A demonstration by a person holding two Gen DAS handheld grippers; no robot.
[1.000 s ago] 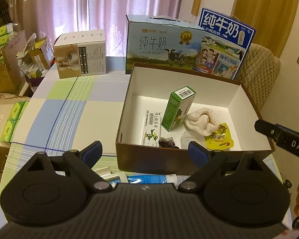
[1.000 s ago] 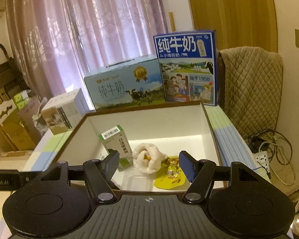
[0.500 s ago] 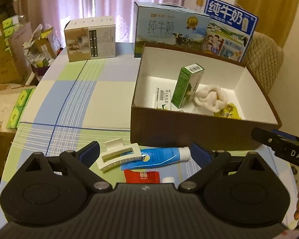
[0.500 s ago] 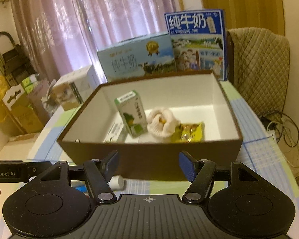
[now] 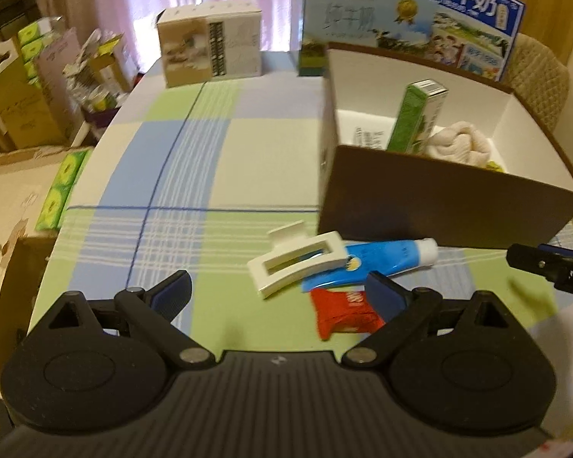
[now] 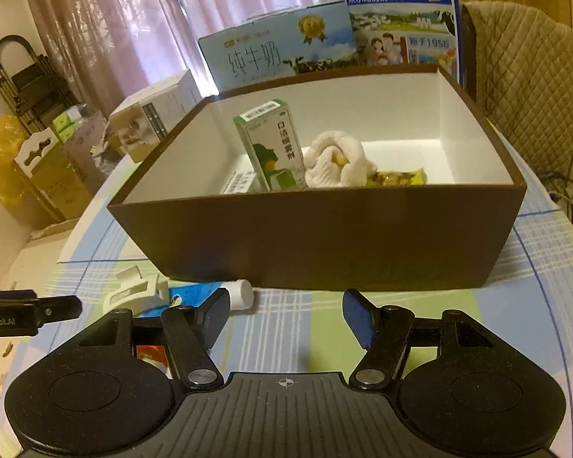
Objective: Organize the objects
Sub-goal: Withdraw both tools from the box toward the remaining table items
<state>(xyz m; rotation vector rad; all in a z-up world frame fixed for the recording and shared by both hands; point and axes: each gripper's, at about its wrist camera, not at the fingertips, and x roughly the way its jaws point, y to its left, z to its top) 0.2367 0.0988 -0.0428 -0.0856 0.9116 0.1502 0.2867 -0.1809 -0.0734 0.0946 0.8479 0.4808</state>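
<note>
- While both grippers hang over the checked tablecloth (image 5: 217,160), the left gripper (image 5: 279,294) sits spread wide, holding nothing.
- Right gripper (image 6: 286,315) is the same deal, fingers apart and empty.
- Still out on the cloth, just in front of the brown box (image 6: 317,240): white hair clip (image 5: 298,263), blue tube (image 5: 378,259), red packet (image 5: 343,313).
- Inside the box: green carton (image 6: 273,145), cream cloth bundle (image 6: 336,160), yellow pouch (image 6: 401,177).

A lived-in home dining room: a plaid tablecloth (image 5: 195,175) covers the table, pink curtains (image 6: 133,19) hang at the window, milk cartons (image 6: 279,53) stand behind, a quilted chair (image 6: 527,76) and cardboard boxes (image 5: 15,107) crowd round.
</note>
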